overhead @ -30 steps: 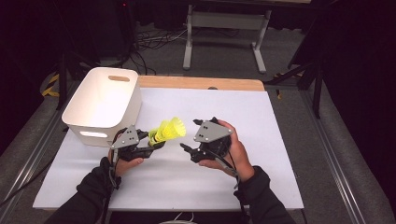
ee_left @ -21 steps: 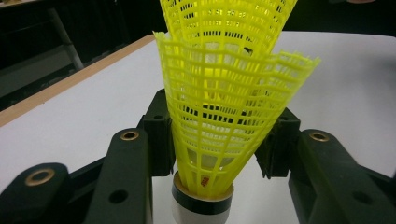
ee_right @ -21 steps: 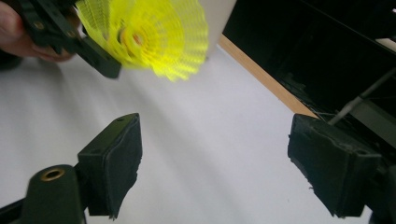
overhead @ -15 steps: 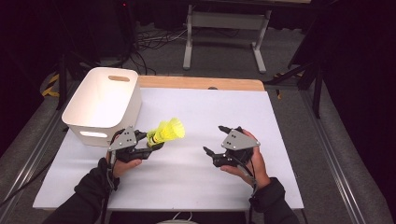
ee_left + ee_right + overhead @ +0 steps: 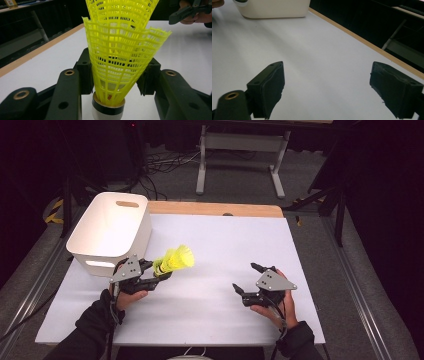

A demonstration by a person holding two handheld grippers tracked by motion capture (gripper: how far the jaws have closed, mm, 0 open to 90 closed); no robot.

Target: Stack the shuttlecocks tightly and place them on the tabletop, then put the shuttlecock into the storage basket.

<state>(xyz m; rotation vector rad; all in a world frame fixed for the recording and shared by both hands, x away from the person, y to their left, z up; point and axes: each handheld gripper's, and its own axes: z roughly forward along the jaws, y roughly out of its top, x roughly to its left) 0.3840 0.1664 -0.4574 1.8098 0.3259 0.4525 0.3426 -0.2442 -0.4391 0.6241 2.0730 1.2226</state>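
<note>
A yellow plastic-mesh shuttlecock (image 5: 175,259) with a white cork and black band points up and to the right from my left gripper (image 5: 159,272), which is shut on it. In the left gripper view a second yellow skirt is nested inside the shuttlecock (image 5: 117,65), and the left gripper (image 5: 117,75) clamps the lower skirt just above the cork. My right gripper (image 5: 245,277) rests low over the white table at the right, open, well apart from the shuttlecock. Nothing lies between the right gripper (image 5: 327,82) jaws except bare table.
A white plastic bin (image 5: 112,227) stands at the table's back left, just behind my left hand, and its base shows as the bin (image 5: 274,7). A wooden strip (image 5: 215,209) runs along the table's far edge. The white tabletop (image 5: 220,250) spreads between the hands.
My right gripper has drawn away from the shuttlecock, moving right and toward the front edge, jaws open. The left gripper has stayed in place holding the shuttlecock.
</note>
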